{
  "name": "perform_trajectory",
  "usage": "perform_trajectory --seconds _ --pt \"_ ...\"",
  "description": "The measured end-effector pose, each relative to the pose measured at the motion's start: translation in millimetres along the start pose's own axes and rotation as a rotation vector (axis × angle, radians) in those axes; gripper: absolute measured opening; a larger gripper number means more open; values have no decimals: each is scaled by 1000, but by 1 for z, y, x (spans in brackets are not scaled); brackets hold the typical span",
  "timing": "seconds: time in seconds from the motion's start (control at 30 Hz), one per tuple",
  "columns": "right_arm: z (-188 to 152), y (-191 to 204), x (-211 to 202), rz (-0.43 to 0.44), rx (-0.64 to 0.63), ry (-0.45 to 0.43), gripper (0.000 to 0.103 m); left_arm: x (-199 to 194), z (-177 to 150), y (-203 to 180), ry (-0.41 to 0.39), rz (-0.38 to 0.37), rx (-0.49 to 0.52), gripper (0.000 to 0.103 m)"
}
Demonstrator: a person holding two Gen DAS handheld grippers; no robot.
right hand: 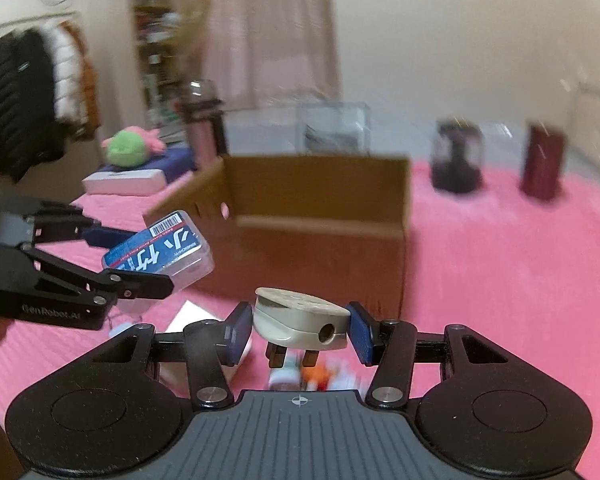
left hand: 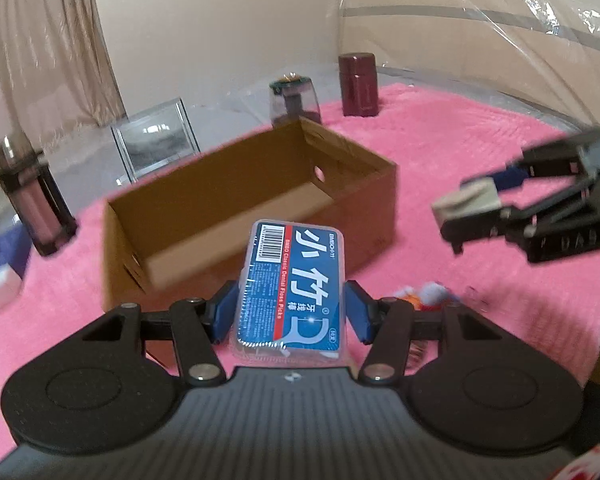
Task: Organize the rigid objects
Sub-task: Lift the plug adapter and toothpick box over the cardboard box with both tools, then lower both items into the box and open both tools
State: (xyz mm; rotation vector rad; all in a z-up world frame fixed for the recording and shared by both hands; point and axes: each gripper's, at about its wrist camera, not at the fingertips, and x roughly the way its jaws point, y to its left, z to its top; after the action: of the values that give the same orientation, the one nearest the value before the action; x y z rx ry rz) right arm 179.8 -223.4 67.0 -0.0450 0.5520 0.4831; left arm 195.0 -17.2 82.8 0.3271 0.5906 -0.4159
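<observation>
My left gripper [left hand: 291,312] is shut on a clear dental floss pick box with a blue label [left hand: 294,288], held in the air just before the open brown cardboard box [left hand: 236,184]. The floss box also shows in the right wrist view [right hand: 160,252]. My right gripper [right hand: 300,326] is shut on a grey-white plug adapter [right hand: 300,316], held above the pink cloth in front of the cardboard box [right hand: 320,200]. The right gripper with the adapter shows at the right of the left wrist view [left hand: 472,200].
A pink cloth [left hand: 460,152] covers the surface. Behind the box stand a dark red canister [left hand: 358,84], a dark tinted jar [left hand: 294,98], a clear case [left hand: 156,140] and a pink bottle [left hand: 32,200]. Small items [right hand: 312,376] lie on the cloth below the right gripper.
</observation>
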Motion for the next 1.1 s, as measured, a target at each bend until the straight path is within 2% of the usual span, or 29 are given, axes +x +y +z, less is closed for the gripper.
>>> perform_trajectory --seconds 0.13,0.3,0.5,0.63,0.8,1.1 --pt "41 -2 25 29 -209 -11 48 8 29 27 -2 11 83 52" --pt "83 -12 71 109 -388 44 48 27 60 60 17 17 186 52" --pt "112 -20 133 175 -518 167 48 70 80 93 104 -76 281 52" --pt "116 -26 175 208 -563 282 48 102 80 105 170 -131 302 52" --pt "102 -33 228 240 -614 437 48 145 73 113 234 -195 322 52" --pt "87 -48 292 272 -675 582 48 203 67 120 320 -309 304 52"
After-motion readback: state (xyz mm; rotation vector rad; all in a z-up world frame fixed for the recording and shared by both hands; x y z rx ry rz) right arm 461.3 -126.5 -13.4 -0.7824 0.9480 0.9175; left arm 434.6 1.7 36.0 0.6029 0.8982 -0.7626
